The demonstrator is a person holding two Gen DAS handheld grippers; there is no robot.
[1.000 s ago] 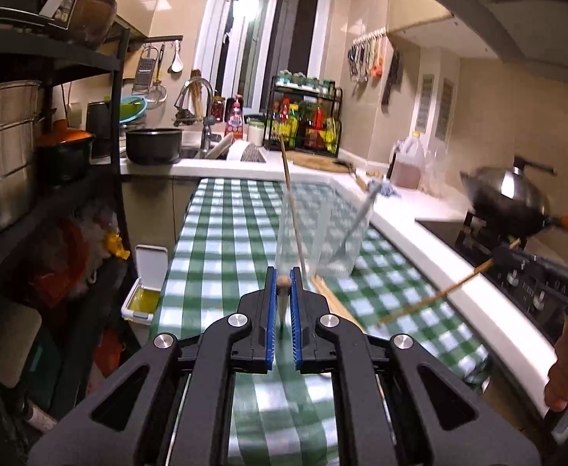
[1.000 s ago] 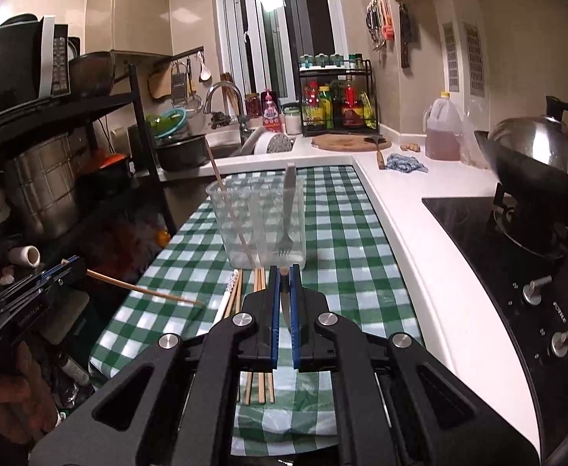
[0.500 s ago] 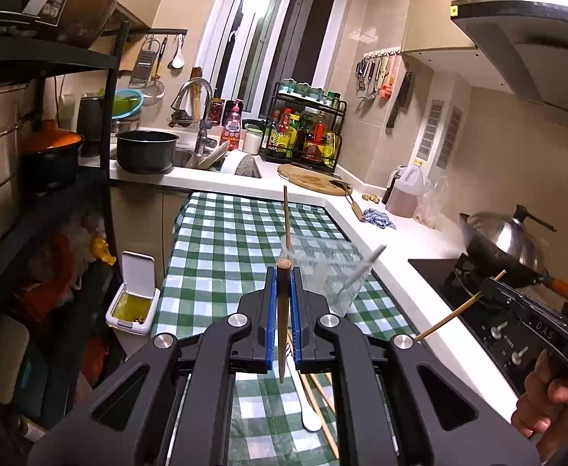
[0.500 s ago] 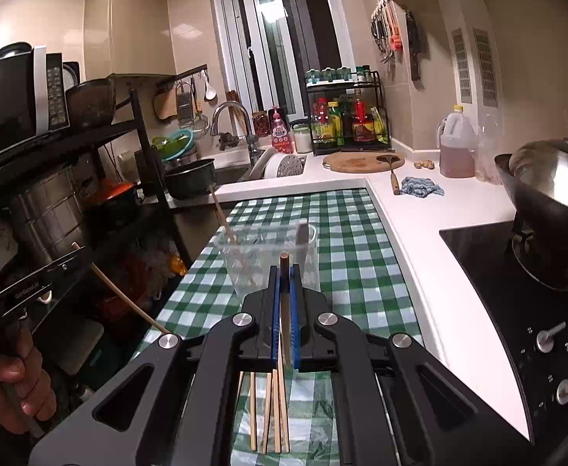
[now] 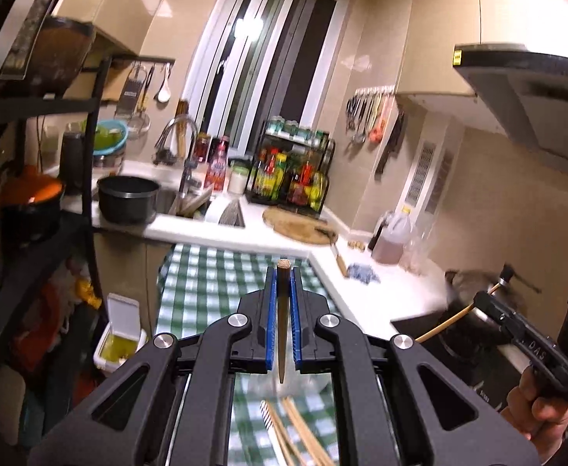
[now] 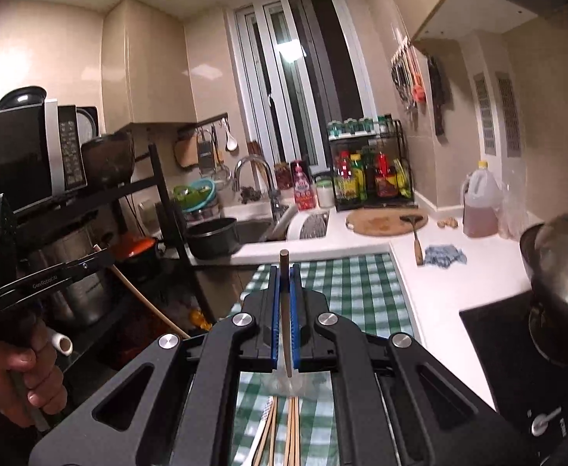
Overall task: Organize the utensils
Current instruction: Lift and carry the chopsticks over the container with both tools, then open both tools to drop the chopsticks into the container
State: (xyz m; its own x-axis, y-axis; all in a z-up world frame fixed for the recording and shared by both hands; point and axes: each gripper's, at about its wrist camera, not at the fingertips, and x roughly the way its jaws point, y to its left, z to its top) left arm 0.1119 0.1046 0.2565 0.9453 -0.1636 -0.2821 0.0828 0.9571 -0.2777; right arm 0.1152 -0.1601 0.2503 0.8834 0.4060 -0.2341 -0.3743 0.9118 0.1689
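Observation:
My left gripper (image 5: 283,272) is shut on a wooden chopstick (image 5: 282,326) that runs back between the blue pads, raised high over the checked tablecloth (image 5: 214,279). My right gripper (image 6: 284,272) is shut on another chopstick (image 6: 287,326), also raised. Loose chopsticks (image 5: 295,435) lie on the cloth under the left gripper, and more chopsticks (image 6: 289,427) show under the right one, in front of the clear plastic container (image 6: 285,384), mostly hidden by the gripper body. The left gripper also shows in the right wrist view (image 6: 101,258), the right one in the left wrist view (image 5: 482,303).
A black shelf rack (image 5: 51,233) with pots stands left. A sink, dark pot (image 5: 127,198) and bottle rack (image 5: 291,178) are at the back. A wok (image 6: 563,272) sits on the hob at the right. A small bin (image 5: 118,334) is on the floor.
Both grippers have risen and tilted upward with their chopsticks. The clear container has dropped out of the left view and nearly under the right gripper.

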